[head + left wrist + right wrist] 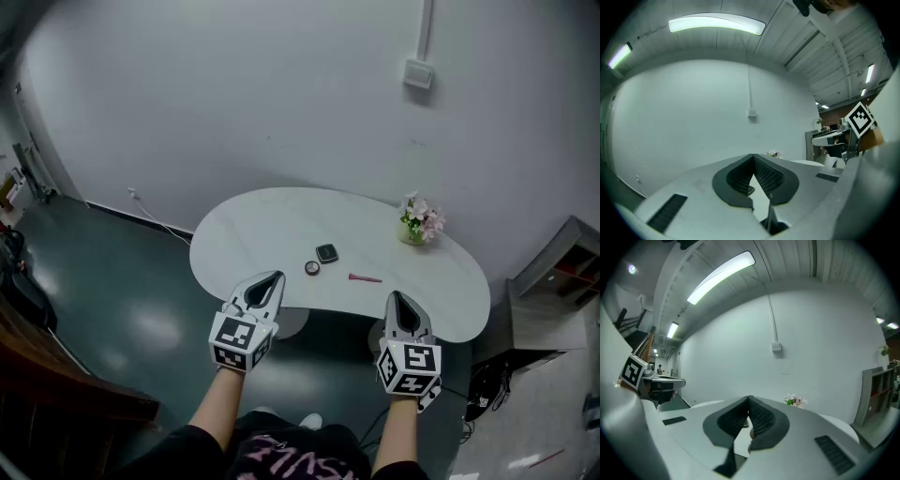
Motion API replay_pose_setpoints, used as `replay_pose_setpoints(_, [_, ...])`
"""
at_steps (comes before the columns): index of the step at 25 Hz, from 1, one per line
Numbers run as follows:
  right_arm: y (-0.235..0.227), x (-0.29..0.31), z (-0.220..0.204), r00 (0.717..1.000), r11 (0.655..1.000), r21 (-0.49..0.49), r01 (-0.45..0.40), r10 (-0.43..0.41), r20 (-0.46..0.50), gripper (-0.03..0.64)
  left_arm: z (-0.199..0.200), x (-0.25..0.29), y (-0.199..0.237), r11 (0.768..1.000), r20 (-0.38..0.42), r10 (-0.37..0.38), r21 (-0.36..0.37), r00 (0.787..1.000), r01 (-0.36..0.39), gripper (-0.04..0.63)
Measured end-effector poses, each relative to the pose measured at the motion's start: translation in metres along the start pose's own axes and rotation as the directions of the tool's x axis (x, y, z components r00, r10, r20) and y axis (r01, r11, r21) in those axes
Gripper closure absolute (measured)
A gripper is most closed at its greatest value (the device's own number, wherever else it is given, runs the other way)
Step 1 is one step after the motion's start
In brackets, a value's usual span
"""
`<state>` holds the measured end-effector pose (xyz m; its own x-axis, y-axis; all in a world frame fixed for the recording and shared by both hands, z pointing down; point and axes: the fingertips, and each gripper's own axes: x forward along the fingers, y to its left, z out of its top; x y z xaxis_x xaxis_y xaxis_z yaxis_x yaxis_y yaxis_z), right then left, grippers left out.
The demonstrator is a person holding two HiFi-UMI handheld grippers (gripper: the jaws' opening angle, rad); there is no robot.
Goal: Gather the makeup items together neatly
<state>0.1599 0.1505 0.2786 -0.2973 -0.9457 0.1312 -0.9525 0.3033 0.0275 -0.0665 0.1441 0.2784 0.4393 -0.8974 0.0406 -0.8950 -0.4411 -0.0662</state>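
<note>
Pink and thin, the stick [365, 277] lies on the white table [234, 234], ahead of your right gripper [399, 300] and slightly to its left. The dark square compact [326, 253] and the small round case [312, 267] sit ahead of your left gripper [273, 279], to its right. Both grippers are pressed together and empty. Expect light, hard, probably slippery items; the stick may roll. Grip the stick at mid-length and the cases across opposite edges.

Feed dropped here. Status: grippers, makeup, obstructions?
Left gripper, right gripper shut, empty. Square compact, round compact, pink stick lie loose on table. Flower vase beyond, clear of them.
</note>
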Motion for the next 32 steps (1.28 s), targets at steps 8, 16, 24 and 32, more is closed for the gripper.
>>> replay_pose_setpoints(8, [0.004,-0.001,-0.004,1.000,1.000,0.014,-0.004,0.004,-0.006,0.555,-0.006,-0.002,-0.003,1.000,-0.007,-0.014,-0.006,1.000,0.014,0.583])
replay_pose_setpoints(16, [0.002,-0.002,-0.013,1.000,1.000,0.019,-0.001,0.001,-0.019,0.555,-0.012,-0.003,-0.011,1.000,-0.023,-0.026,-0.001,0.999,0.026,0.583])
replay_pose_setpoints(24, [-0.003,-0.004,-0.024,0.999,0.998,0.055,-0.031,0.033,-0.036,0.554,-0.018,0.003,-0.023,0.999,-0.048,-0.041,0.026,0.998,0.042,0.583])
replay_pose_setpoints(32, [-0.009,0.006,-0.033,0.997,0.996,0.078,-0.045,0.050,-0.055,0.554,-0.019,0.015,-0.025,0.998,-0.070,-0.041,0.040,0.997,0.044,0.583])
